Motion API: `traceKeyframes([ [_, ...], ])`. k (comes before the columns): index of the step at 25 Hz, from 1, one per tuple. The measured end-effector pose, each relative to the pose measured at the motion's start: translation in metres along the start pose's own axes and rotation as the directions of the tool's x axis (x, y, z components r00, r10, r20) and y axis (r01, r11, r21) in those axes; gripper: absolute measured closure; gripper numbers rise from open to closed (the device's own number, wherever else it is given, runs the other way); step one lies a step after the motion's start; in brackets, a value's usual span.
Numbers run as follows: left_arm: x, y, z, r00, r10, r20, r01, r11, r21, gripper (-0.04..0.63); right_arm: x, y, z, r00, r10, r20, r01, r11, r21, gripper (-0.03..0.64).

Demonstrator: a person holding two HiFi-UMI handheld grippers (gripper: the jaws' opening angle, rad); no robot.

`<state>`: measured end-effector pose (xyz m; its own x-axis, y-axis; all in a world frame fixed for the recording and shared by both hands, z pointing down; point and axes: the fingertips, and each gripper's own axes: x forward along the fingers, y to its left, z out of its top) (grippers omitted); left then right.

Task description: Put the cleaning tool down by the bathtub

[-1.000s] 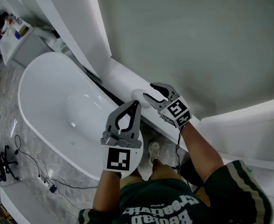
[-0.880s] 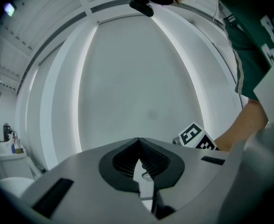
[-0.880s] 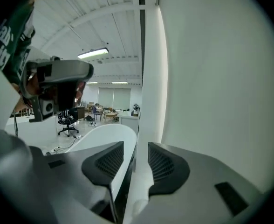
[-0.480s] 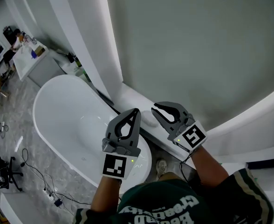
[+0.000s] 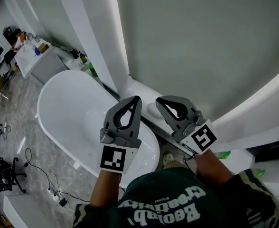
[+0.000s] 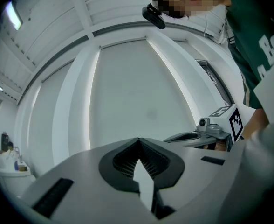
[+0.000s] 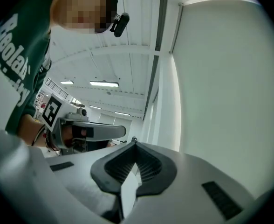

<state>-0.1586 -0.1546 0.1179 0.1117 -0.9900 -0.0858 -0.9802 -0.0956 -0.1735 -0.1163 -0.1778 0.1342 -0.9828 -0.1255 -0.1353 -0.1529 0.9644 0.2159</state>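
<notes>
Head view, read from left to right. Well out to the left of my left gripper (image 5: pixel 136 99) stands a table (image 5: pixel 32 56) carrying small items. Nearer, the white bathtub (image 5: pixel 68 113) lies below and to the left of that gripper. The left gripper is held over the tub's near end, its jaws pressed together with nothing between them, as its own view confirms. Just right of its tips, and directly beneath the tips of my right gripper (image 5: pixel 158 100), lies a pale rounded object that I take for the cleaning tool (image 5: pixel 153 109). It rests on the white ledge (image 5: pixel 132 87) between tub and wall (image 5: pixel 201 42), free of both grippers. The right gripper's jaws have just been closing and now meet, empty. Each gripper view shows the other gripper close alongside.
</notes>
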Motion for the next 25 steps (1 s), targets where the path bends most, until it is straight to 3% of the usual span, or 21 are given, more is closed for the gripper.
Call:
traceKeyframes([
  [4, -0.007, 0.001, 0.001, 1.000, -0.021, 0.010, 0.021, 0.999, 0.035, 0.586, 0.007, 0.008, 0.004, 1.000, -0.012, 0.018, 0.012, 1.000, -0.024, 0.600],
  [9, -0.017, 0.001, -0.001, 0.999, -0.044, 0.008, 0.044, 0.999, 0.028, 0.586, 0.011, 0.024, 0.003, 0.999, -0.035, -0.040, 0.033, 0.999, -0.044, 0.601],
  [25, -0.018, 0.003, -0.012, 0.997, -0.071, -0.021, 0.072, 0.996, 0.046, 0.586, 0.020, 0.029, 0.000, 0.998, -0.037, -0.048, 0.034, 0.998, -0.057, 0.601],
])
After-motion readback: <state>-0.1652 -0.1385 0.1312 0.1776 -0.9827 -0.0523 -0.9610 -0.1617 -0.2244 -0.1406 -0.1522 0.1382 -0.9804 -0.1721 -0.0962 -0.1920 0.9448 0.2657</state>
